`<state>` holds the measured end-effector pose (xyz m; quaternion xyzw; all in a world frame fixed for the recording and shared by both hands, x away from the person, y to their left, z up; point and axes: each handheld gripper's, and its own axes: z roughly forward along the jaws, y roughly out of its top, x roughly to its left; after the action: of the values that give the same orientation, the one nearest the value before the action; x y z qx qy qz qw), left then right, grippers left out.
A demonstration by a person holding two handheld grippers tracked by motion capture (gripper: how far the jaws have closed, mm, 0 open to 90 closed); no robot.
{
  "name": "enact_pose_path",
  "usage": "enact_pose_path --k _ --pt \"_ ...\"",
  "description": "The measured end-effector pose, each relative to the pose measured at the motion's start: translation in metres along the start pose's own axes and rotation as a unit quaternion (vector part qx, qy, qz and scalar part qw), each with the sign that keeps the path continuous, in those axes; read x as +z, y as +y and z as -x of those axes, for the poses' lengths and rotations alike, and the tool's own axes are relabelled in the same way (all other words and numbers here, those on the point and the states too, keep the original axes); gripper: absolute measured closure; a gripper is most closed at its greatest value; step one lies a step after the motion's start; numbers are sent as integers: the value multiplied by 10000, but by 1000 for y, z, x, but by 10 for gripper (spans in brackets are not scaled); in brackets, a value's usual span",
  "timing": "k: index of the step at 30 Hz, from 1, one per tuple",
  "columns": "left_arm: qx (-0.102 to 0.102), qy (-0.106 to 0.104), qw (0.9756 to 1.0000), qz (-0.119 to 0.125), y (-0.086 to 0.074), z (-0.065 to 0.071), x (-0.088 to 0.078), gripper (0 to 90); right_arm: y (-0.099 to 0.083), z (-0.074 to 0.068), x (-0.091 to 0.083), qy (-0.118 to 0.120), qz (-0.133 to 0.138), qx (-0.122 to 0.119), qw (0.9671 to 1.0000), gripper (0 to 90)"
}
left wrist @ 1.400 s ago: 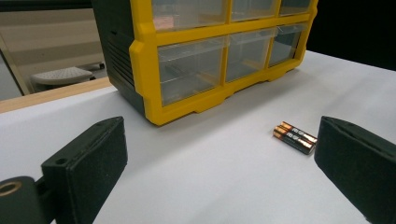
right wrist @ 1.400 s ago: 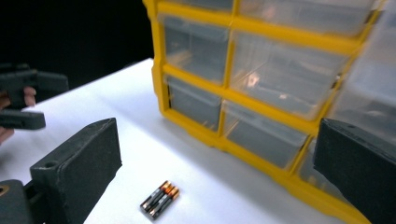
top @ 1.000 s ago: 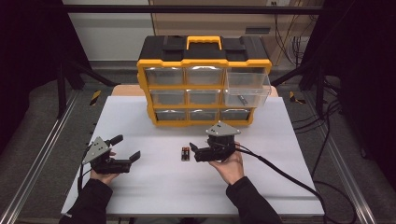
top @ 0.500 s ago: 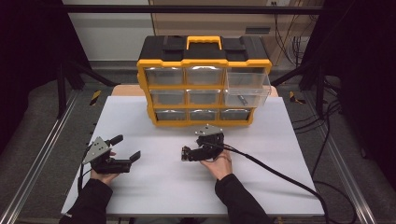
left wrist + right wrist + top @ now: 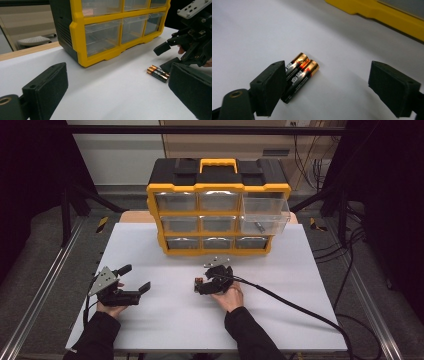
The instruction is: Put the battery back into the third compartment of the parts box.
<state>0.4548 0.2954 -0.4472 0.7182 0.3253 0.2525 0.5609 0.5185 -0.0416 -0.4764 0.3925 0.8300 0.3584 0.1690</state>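
Near the centre of the high view: right tongs (image 5: 201, 285) lowered over two batteries (image 5: 198, 282) on the white bench (image 5: 300, 270), left tongs (image 5: 141, 291) spread and idle at lower left. Lower middle of the right gripper view: jaws just narrowing yet apart, batteries (image 5: 299, 75) against the left pad, so likely to roll or split if nudged sideways.

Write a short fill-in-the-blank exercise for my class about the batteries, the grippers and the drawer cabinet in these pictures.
1. ____ batteries lie side by side on the white table.
2. The right gripper has its jaws on either side of the batteries, and its pads are ____ closed on them.
3. The left gripper holds ____.
4. One drawer of the ____ and black cabinet stands pulled out.

Missing words: two; not yet; nothing; yellow
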Motion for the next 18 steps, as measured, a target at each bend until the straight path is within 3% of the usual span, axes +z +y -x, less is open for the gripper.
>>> enact_pose_path --k 5,12,18 --pt "9 0 10000 -9 0 0 0 20 -1 0 2 212 -108 39 9997 284" --pt "9 1 10000 -11 0 0 0 20 -1 0 0 417 -278 -10 9987 522" --pt "1 5 10000 -3 0 0 0 20 -1 0 -1 428 -318 -49 9986 643"
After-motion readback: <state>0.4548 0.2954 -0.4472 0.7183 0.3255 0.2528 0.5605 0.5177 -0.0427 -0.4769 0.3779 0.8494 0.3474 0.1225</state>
